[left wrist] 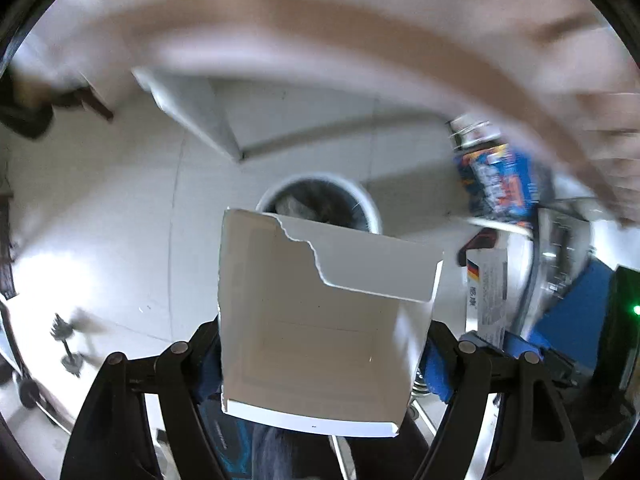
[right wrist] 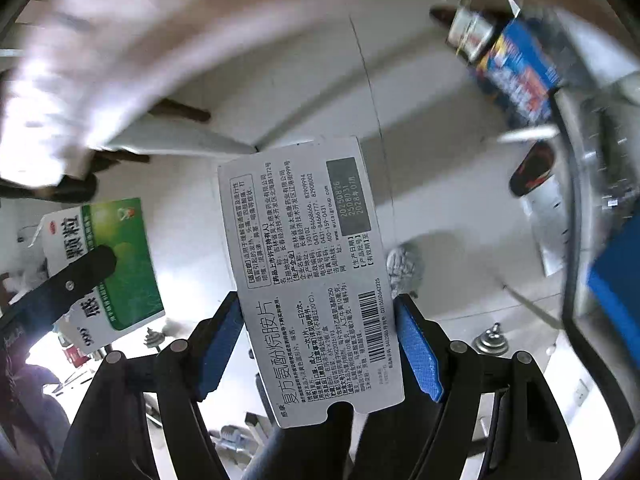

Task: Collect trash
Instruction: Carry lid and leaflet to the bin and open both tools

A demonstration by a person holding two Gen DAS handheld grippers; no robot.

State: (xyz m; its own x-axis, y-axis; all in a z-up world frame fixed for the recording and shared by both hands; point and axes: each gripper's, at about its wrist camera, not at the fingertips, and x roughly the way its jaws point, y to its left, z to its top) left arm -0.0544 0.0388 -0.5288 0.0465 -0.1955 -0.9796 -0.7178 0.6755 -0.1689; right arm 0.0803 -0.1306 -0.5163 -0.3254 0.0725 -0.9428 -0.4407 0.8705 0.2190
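My left gripper [left wrist: 320, 352] is shut on an opened white carton [left wrist: 320, 320] with a torn flap, held in the air above the floor. Just beyond it stands a round white trash bin [left wrist: 370, 208] with a dark liner. The same carton, green and white, shows at the left of the right wrist view [right wrist: 120, 264], with a left finger across it. My right gripper [right wrist: 320, 344] is shut on a flat grey medicine box [right wrist: 304, 280] printed with Chinese text and a barcode. A crumpled grey wad [right wrist: 406, 268] lies on the floor behind it.
A blue snack package [left wrist: 500, 176] and a metal can [right wrist: 472, 32] sit at the upper right by a table edge. A white cabinet [left wrist: 192, 108] stands on the pale tiled floor [left wrist: 120, 200]. Small dumbbell weights [left wrist: 68, 344] lie lower left. A blue panel [left wrist: 580, 308] is at right.
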